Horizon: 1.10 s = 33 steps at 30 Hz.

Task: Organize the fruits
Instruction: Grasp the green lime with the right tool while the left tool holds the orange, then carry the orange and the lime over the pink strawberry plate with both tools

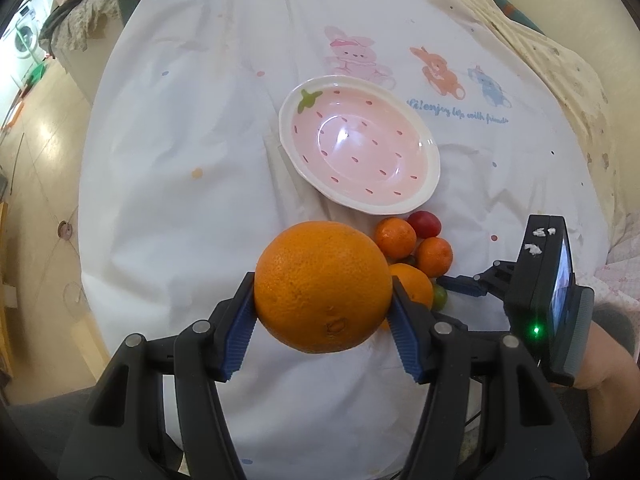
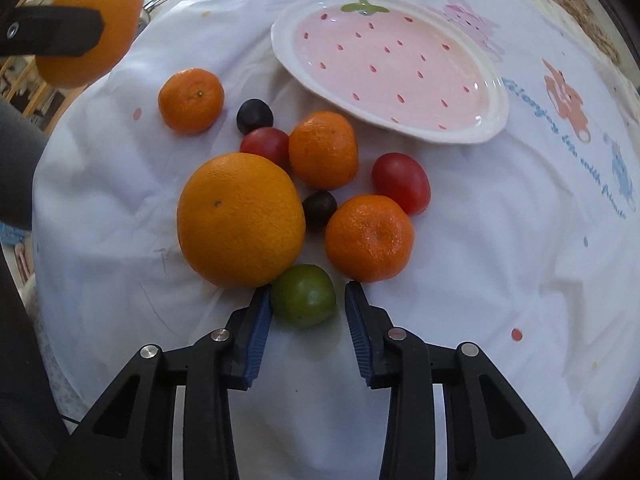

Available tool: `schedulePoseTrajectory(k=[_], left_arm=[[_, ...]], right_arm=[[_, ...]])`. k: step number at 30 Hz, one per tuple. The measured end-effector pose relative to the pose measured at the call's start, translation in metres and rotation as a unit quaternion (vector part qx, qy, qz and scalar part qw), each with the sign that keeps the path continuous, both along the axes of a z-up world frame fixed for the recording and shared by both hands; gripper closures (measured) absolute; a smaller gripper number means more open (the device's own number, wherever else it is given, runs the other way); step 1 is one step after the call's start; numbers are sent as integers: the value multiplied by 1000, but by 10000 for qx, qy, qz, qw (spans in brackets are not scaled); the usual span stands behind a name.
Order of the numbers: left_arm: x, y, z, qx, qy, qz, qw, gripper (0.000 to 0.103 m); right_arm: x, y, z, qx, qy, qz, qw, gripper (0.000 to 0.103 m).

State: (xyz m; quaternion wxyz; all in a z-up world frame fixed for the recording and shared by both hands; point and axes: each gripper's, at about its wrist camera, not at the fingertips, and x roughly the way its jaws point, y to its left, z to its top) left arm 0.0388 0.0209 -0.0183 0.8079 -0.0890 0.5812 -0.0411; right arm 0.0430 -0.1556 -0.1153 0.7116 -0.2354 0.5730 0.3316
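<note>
A white printed cloth point(image 1: 180, 128) is spread over the table, with a glossy pink strawberry-shaped plate point(image 1: 424, 196) lying empty on it. A large dimpled orange point(image 1: 323, 286) is clamped between the ribbed blue pads of the left tongs point(image 1: 322, 322), held above the cloth and pointed steeply down. Only the right wrist view shows the whole fruit cluster: a second orange point(image 2: 240, 220), mandarins, red tomatoes and dark round fruits. There a smooth green fruit point(image 2: 304, 295) sits between the right tongs point(image 2: 307, 334), touched by one pad, with a gap at the other.
</note>
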Motion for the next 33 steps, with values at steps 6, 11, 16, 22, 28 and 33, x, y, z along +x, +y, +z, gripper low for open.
schedulePoseTrajectory(k=[6, 11, 16, 22, 28, 33], left_arm=[[-1, 0, -1, 17, 11, -25, 10000, 45], [0, -1, -4, 48, 21, -1, 10000, 45], [1, -3, -8, 102, 67, -16, 9999, 45], [0, -3, -13, 193, 89, -26, 9998, 45], [1, -1, -14, 289, 21, 119, 9995, 45], [5, 1, -5, 389, -101, 168, 9991, 45]], right_arm=[[5, 3, -7, 237, 331, 23, 9992, 71], [5, -2, 0, 276, 342, -41, 9990, 71], [1, -10, 22, 507, 265, -258, 9980, 71], [-7, -38, 61, 1045, -21, -666, 9923, 71], [-7, -52, 92, 1575, -444, -1152, 9798, 71], [-2, -58, 111, 1812, -898, -1374, 9697, 71]])
